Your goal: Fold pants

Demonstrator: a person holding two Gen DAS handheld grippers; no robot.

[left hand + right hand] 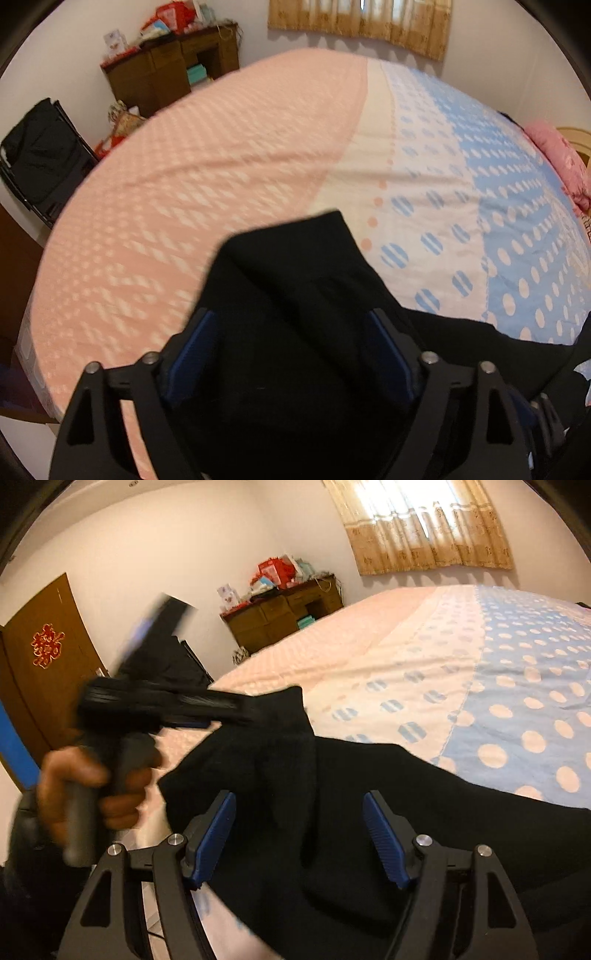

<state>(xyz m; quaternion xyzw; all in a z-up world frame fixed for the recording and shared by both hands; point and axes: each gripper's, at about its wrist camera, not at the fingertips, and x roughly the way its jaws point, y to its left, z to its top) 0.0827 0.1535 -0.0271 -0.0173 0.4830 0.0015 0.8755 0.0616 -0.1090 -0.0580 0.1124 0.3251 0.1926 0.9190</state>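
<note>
The black pants (295, 295) lie bunched at the near edge of the bed, one end raised toward me. My left gripper (291, 321) has its blue pads wide apart with the black cloth lying between them. In the right wrist view the pants (369, 794) spread across the front of the bed. My right gripper (299, 805) is open, its pads (380, 834) apart above the cloth. The left gripper (236, 709) also shows there, blurred, held in a hand at the left, its tip at the raised pants corner.
The bed (221, 147) carries a pink and blue dotted sheet. A brown wooden desk (280, 609) with clutter stands at the far wall. A black folding chair (40, 155) stands left of the bed. A pink pillow (557, 155) lies at the right. A brown door (48, 657) is at the left.
</note>
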